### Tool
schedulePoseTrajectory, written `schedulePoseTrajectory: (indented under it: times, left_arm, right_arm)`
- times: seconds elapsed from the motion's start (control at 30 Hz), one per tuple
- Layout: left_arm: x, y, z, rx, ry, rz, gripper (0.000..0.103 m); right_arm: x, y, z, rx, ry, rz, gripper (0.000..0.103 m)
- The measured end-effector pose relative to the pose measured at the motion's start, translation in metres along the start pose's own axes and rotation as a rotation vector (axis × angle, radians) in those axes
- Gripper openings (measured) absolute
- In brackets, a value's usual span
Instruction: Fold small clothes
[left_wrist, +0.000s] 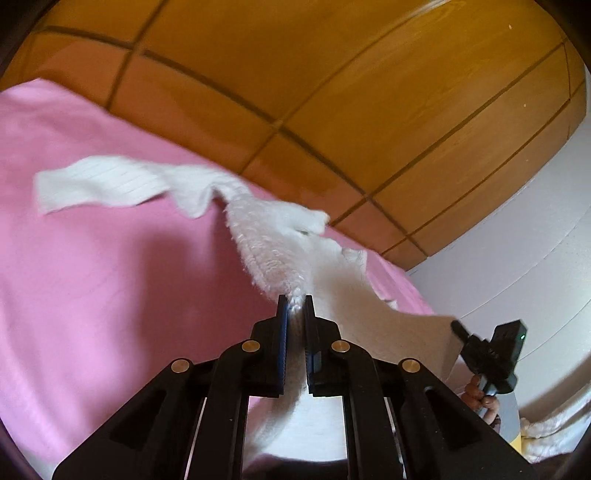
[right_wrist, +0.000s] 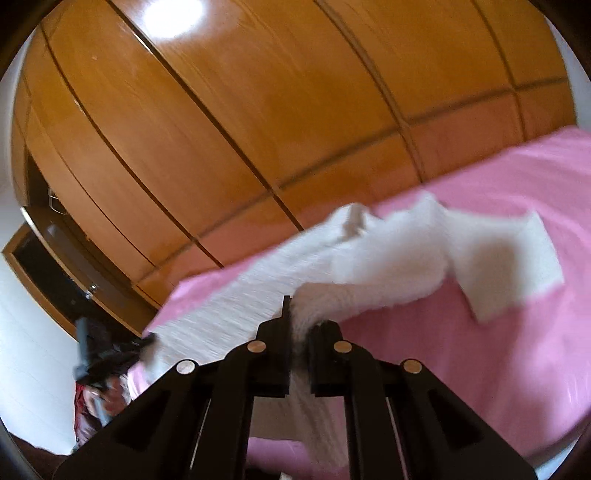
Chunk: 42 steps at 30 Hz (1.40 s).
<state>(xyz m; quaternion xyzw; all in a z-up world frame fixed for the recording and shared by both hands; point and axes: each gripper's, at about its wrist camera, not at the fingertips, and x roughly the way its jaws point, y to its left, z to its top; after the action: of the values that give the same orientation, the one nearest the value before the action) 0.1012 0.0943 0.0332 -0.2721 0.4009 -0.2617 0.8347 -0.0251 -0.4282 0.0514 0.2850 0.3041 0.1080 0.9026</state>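
Right wrist view blurs; each gripper (left_wrist: 295, 301) (right_wrist: 301, 310) pinches the white garment's (left_wrist: 280, 254) hem, edges hidden.

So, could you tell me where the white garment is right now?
The white garment is lifted over the pink bedcover before the wooden wardrobe, clamped in both the left gripper and right gripper.

Both grippers point slightly downward, held raised. The left gripper (left_wrist: 295, 301) is clamped tight; the right gripper (right_wrist: 301, 314) is clamped likewise.
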Motion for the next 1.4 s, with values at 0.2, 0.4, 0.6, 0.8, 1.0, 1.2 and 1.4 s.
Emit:
schedulePoseTrajectory:
  times: [0.2, 0.4, 0.6, 0.8, 1.0, 1.2, 1.4]
  left_arm:
    - [0.017, 0.052, -0.065, -0.048, 0.105, 0.191, 0.007]
    - [0.047, 0.089, -0.104, -0.145, 0.160, 0.195, 0.055]
    - [0.069, 0.084, -0.106, -0.059, 0.183, 0.217, 0.009]
    - [0.049, 0.084, -0.121, -0.036, 0.161, 0.246, 0.007]
    - [0.020, 0.090, -0.102, -0.096, 0.048, 0.239, 0.063]
    - [-0.005, 0.143, -0.026, -0.247, -0.135, 0.396, 0.073]
    - [0.000, 0.204, 0.046, -0.397, -0.210, 0.456, 0.073]
  right_arm:
    - [0.028, -0.053, -0.077, 0.077, 0.222, -0.167, 0.006]
    - [0.052, -0.082, -0.109, 0.153, 0.301, -0.244, 0.021]
    - [0.070, -0.091, -0.106, 0.141, 0.303, -0.276, 0.021]
    - [0.077, -0.078, -0.104, -0.006, 0.313, -0.361, 0.013]
    - [0.063, -0.077, -0.090, -0.002, 0.228, -0.435, 0.058]
    - [0.085, -0.034, -0.072, -0.051, 0.168, -0.300, 0.067]
    - [0.154, 0.022, -0.087, -0.154, 0.281, -0.146, 0.068]
